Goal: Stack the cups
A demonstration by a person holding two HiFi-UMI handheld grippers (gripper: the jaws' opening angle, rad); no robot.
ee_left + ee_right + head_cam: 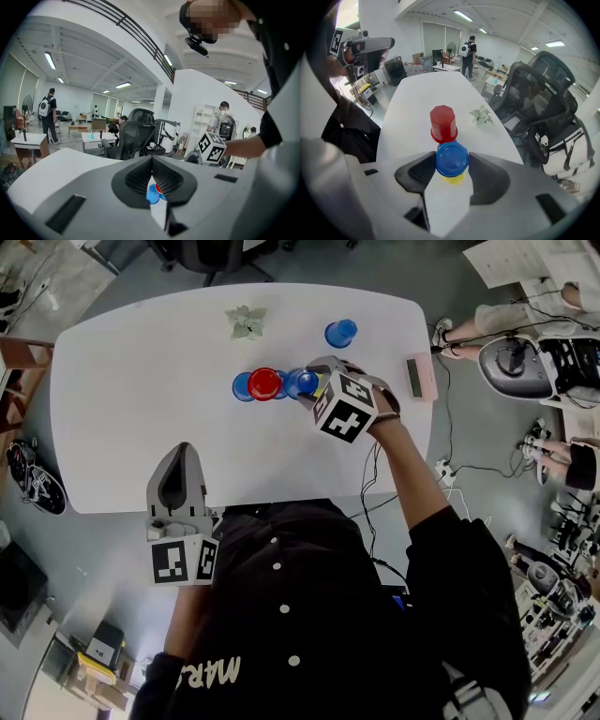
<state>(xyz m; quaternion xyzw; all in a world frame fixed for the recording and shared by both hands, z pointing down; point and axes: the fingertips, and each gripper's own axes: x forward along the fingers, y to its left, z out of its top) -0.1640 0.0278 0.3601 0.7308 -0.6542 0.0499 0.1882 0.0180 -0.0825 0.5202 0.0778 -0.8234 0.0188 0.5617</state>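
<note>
My right gripper (310, 382) is shut on an upside-down blue cup (452, 158) that sits over a yellow cup (455, 178) on the white table (141, 399). Just beyond it stands an upside-down red cup (443, 123), over another blue one whose rim barely shows. In the head view the row reads blue cup (243, 387), red cup (264, 383), then the held blue cup (301, 382). A lone blue cup (341, 333) stands farther back right. My left gripper (180, 457) hangs shut and holding nothing over the table's near edge, well away from the cups.
A small green plant (247, 322) lies at the table's far side. A pink flat device (418, 377) rests at the right edge. Office chairs stand beyond the table, and cables and equipment lie on the floor to the right.
</note>
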